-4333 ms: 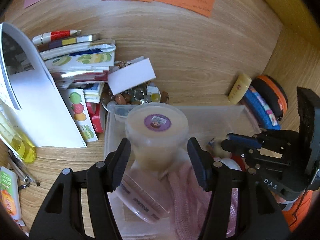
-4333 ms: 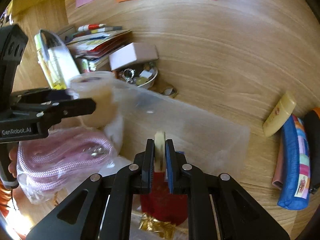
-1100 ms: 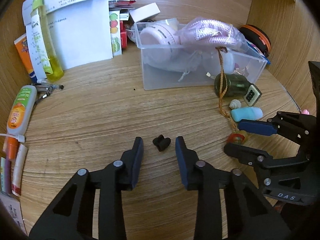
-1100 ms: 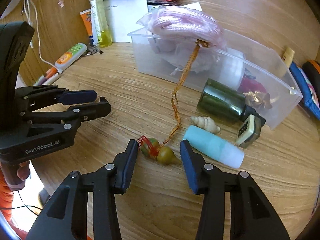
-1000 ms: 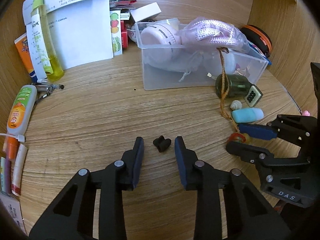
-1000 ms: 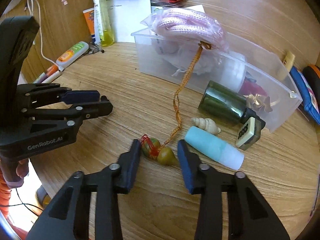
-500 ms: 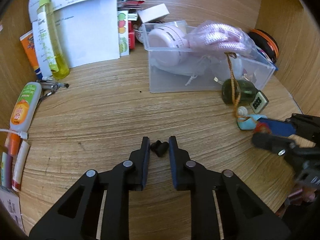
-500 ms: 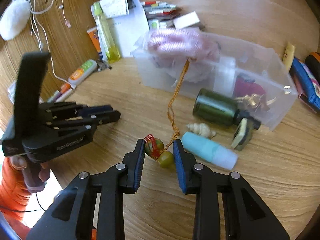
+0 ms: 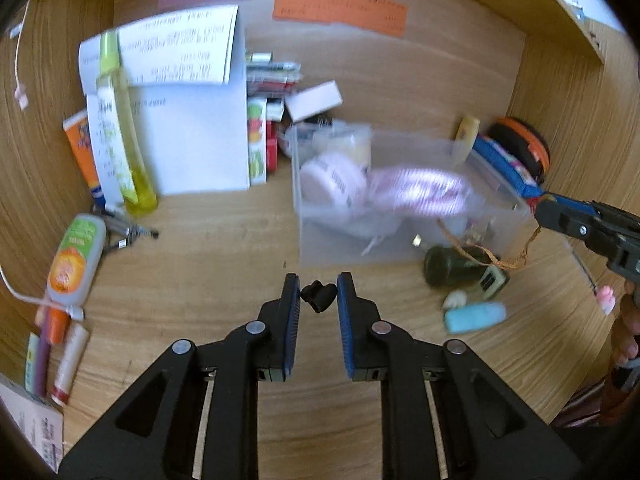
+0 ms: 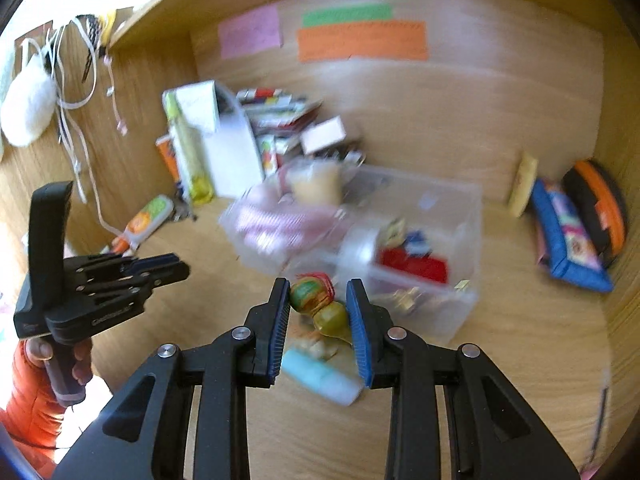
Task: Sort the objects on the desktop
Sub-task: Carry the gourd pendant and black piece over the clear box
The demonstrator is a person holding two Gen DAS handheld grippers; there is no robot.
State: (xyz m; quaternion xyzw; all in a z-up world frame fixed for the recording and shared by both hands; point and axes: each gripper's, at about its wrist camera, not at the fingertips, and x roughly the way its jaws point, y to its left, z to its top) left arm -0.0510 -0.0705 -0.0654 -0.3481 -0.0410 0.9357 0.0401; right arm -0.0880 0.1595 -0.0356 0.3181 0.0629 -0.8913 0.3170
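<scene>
The left gripper (image 9: 318, 298) is pinching a small black clip (image 9: 319, 296) between its 2 pads, just in front of the bin (image 9: 404, 248). The right gripper (image 10: 318, 302) is gripping a gourd charm (image 10: 318, 304), also before the bin.

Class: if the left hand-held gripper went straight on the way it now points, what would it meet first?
Probably the clear plastic bin ahead, though depth is unclear. The left hand-held gripper is shut on a small black piece.
</scene>
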